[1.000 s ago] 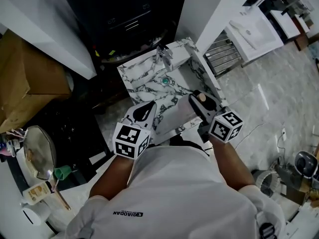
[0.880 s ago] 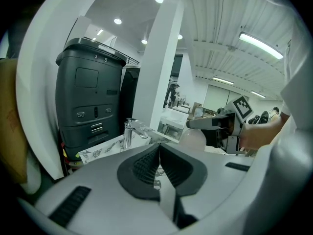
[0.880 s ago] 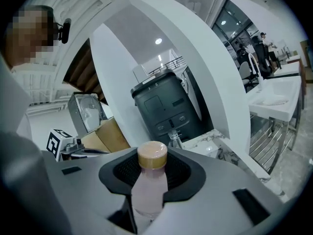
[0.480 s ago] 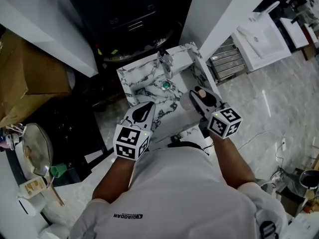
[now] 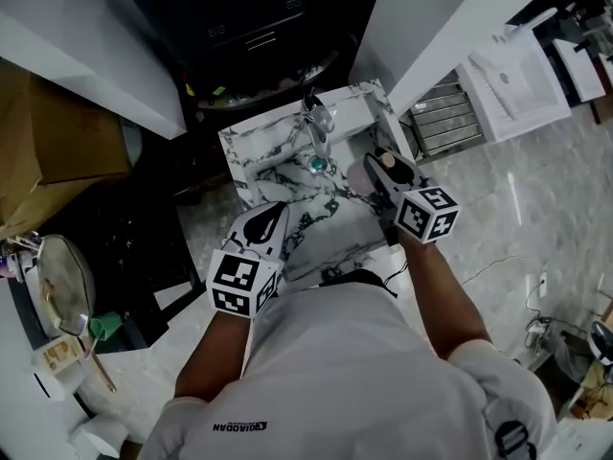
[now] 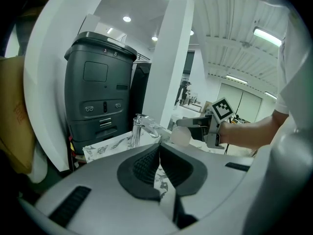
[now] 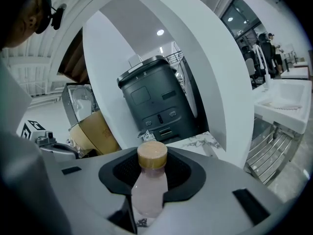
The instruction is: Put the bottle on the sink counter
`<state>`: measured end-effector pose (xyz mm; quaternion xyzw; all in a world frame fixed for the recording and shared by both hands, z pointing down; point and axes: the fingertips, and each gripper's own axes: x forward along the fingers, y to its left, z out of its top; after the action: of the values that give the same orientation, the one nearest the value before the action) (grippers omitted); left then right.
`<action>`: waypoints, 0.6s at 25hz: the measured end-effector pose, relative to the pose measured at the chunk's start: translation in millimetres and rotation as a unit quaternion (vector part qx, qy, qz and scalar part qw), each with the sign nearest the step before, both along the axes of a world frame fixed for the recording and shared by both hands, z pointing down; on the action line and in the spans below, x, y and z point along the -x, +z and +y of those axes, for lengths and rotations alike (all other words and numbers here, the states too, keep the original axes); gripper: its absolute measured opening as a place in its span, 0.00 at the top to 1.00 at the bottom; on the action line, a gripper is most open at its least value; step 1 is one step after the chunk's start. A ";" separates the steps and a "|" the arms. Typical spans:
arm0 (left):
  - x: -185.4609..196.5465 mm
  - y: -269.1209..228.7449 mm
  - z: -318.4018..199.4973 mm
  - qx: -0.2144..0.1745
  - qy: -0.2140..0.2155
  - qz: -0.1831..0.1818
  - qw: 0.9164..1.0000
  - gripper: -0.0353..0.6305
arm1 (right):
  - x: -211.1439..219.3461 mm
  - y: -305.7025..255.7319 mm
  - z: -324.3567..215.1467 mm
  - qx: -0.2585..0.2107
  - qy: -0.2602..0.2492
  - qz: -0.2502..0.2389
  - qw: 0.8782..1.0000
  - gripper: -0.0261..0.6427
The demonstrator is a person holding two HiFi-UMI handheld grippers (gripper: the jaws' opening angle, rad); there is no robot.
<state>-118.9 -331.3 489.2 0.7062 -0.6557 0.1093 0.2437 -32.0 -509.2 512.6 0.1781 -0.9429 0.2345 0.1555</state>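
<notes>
The bottle (image 7: 149, 185) is pale pink with a tan cap (image 7: 152, 154) and stands upright between the pads of my right gripper (image 7: 151, 175), which is shut on it. In the head view the right gripper (image 5: 380, 172) holds the bottle (image 5: 387, 162) over the right side of the marble sink counter (image 5: 257, 151), near the chrome faucet (image 5: 316, 123). My left gripper (image 5: 265, 226) hovers over the sink's near left edge. Its pads (image 6: 146, 166) meet with nothing between them. From the left gripper view the bottle (image 6: 179, 136) shows beyond the faucet (image 6: 139, 129).
A dark grey machine (image 5: 249, 27) stands behind the sink, between white panels (image 5: 421, 17). A cardboard box (image 5: 57, 151) sits at the left, a white basin (image 5: 512, 75) and a metal rack (image 5: 445, 123) at the right. A round mirror (image 5: 62, 286) and small items lie at the lower left.
The right gripper has carried the bottle forward, from the sink's near right corner to beside the basin near the faucet. The left gripper drifted slightly back and left.
</notes>
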 end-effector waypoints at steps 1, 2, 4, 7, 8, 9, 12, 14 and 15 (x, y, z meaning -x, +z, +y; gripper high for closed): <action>0.7 2.8 -0.8 0.004 -0.001 0.000 1.000 0.92 | 2.6 3.3 -5.1 -0.001 0.000 0.002 1.000 0.74; 1.4 5.4 -1.4 0.007 -0.003 0.001 1.000 0.92 | 5.0 6.6 -9.8 -0.002 0.001 0.005 1.000 0.74; 3.1 9.7 -2.3 0.014 -0.007 0.001 1.000 0.92 | 9.6 13.0 -18.4 -0.012 -0.001 0.013 1.000 0.74; 7.5 15.4 -4.9 0.023 -0.013 0.002 1.000 0.92 | 17.0 22.2 -30.3 -0.039 -0.008 0.033 0.999 0.74; 9.1 17.2 -6.5 0.026 -0.015 0.001 1.000 0.92 | 19.6 25.0 -34.5 -0.046 -0.009 0.037 0.998 0.74; 10.6 18.8 -8.4 0.029 -0.016 0.001 0.999 0.92 | 22.0 27.9 -39.0 -0.050 -0.010 0.040 0.998 0.74; 13.2 23.1 -13.6 0.035 -0.019 0.006 0.999 0.92 | 28.4 37.7 -52.4 -0.051 -0.006 0.048 0.998 0.74; 13.9 25.7 -16.3 0.039 -0.021 0.014 0.999 0.92 | 32.4 44.1 -60.6 -0.050 -0.003 0.052 0.997 0.74; 14.2 26.8 -17.9 0.041 -0.021 0.016 0.999 0.92 | 34.6 46.9 -64.7 -0.049 -0.001 0.053 0.997 0.74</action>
<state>-133.1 -349.2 516.0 0.6837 -0.6610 0.1193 0.2852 -66.6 -573.9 559.5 0.1972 -0.9438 0.1780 0.1966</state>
